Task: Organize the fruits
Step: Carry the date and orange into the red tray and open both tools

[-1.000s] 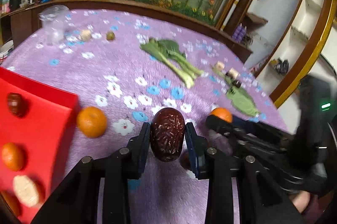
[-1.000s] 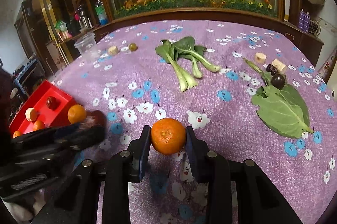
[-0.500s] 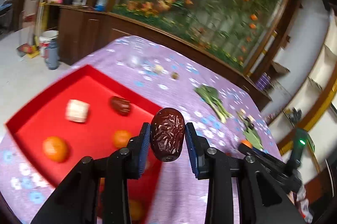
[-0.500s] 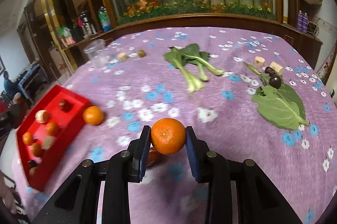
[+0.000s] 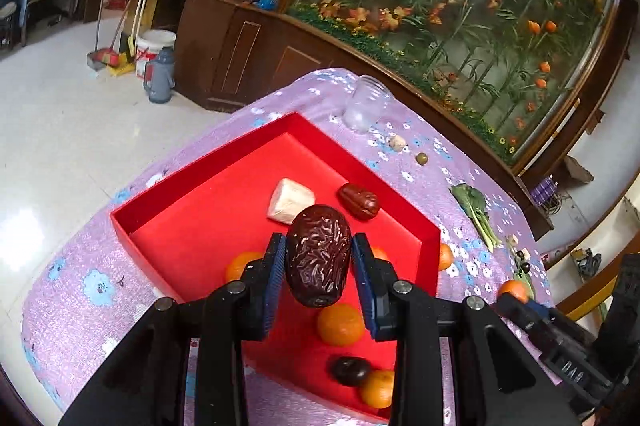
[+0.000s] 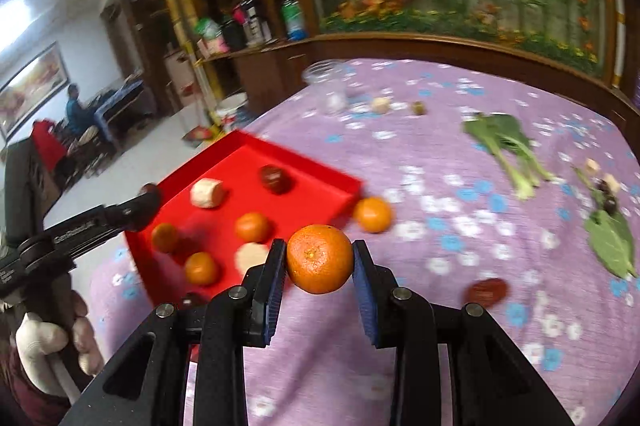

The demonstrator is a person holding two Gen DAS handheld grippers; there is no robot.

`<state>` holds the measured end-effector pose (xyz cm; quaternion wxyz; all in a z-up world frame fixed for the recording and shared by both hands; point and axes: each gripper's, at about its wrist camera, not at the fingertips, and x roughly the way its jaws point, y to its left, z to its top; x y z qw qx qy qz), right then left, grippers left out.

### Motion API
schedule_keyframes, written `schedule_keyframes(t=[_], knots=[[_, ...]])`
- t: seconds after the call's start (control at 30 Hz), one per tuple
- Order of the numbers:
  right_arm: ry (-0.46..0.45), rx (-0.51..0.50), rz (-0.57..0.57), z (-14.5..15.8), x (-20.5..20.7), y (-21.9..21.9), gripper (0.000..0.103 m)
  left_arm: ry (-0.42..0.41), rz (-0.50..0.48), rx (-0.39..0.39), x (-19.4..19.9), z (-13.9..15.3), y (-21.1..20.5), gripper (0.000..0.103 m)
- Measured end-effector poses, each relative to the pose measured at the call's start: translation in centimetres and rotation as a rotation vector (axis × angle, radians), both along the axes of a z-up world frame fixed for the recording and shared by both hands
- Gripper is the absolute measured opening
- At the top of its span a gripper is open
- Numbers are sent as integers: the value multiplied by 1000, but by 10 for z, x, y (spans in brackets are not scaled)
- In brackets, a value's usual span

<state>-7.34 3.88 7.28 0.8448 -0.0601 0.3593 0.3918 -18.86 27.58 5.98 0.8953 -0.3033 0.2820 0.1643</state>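
The left gripper [image 5: 319,258] is clamped on a wrinkled dark date [image 5: 319,255], held above the red tray [image 5: 208,218] — oranges and another date lie inside it. The right gripper [image 6: 320,260] grips an orange [image 6: 320,259] over the purple surface [image 6: 460,306], just beside the tray.

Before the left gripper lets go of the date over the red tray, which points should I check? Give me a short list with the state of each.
1. Left gripper holds the dark date firmly: ok.
2. Date is above the red tray, not the cloth: ok.
3. Free tray floor directly under the date: cannot tell, hidden.
4. Right gripper holds its orange securely: ok.
5. Right gripper is clear of the tray: ok.
6. Height of the date above the tray: cannot tell.
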Motion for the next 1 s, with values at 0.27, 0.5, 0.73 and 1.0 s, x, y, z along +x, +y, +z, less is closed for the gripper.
schedule_keyframes(t=[0.27,0.5,0.73,1.0], knots=[[39,-49,111,-27,-24,59,36,34,7,27,0,-15,7,32],[54,-62,145,-39,-29,87,36,18,32,44,-4,-9,10,34],[49,-68,171,-38,-22,114,37,-13,69,17,-15,-3,17,50],[-4,-37,153,-26,-23,117,48,-38,85,7,-26,5,20,56]])
